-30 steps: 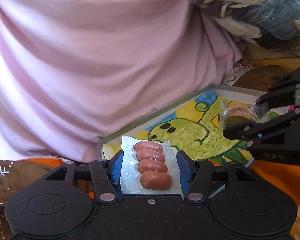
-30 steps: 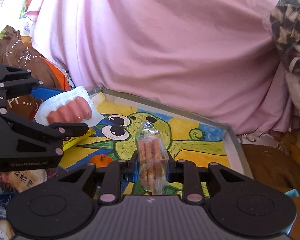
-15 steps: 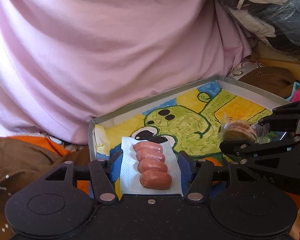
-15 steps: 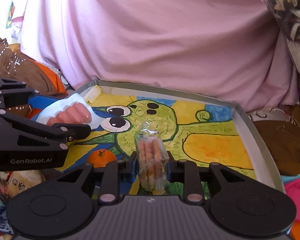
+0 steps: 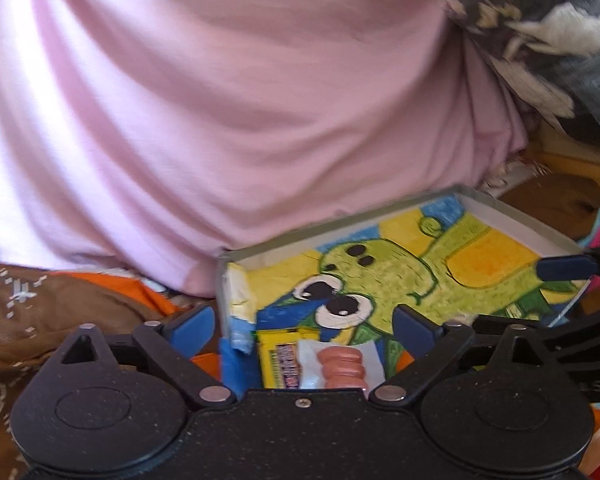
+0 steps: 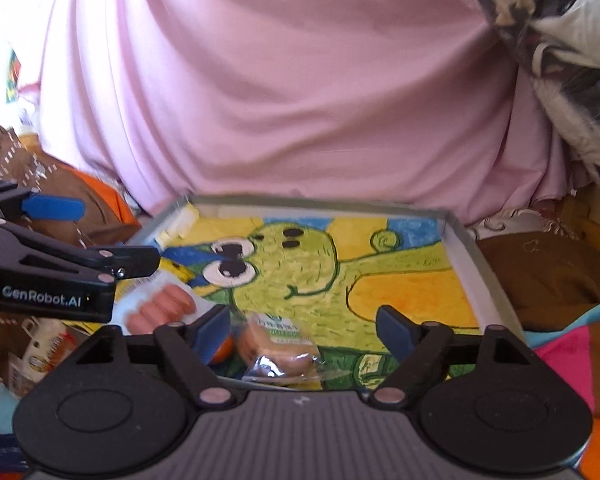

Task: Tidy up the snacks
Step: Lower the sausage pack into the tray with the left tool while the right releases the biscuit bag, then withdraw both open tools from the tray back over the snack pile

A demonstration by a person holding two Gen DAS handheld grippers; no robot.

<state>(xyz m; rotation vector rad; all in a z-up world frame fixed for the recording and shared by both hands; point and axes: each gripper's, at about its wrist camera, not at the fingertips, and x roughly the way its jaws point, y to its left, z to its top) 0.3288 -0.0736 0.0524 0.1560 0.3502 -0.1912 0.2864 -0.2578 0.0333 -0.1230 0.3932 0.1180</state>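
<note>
- Left wrist view: left gripper (image 5: pixel 304 326) has its fingers spread wide, holding nothing; blue pads stand clear on both sides.
- Sausage pack (image 5: pixel 342 364) lies between and just below the left fingers, at the near-left corner of the tray (image 5: pixel 340 230), touching neither pad as far as I can tell.
- Sausage row runs straight away from the left camera, in line with the fingers.
- Yellow packet (image 5: pixel 280 362) lies just left of the sausage pack, also in the tray's near-left corner.
- Right wrist view: right gripper (image 6: pixel 304 326) also has its fingers wide apart, nothing held.
- Cracker bag (image 6: pixel 278 346) rests at the tray's near edge, between the right fingers but closer to the left pad; no clear contact.
- Bag's long axis looks roughly crosswise to the right fingers, a bit skewed; clear wrap blurs its outline.
- Small orange fruit (image 6: pixel 224 350) sits at the tray's near edge, just left of the bag, partly behind the right gripper's left pad.
- Judgement: both snacks look set down in the tray; each gripper is nearest its own item, so lifting clear is likely next.
- Rest of the tray floor, with its green cartoon picture, is bare.
</note>
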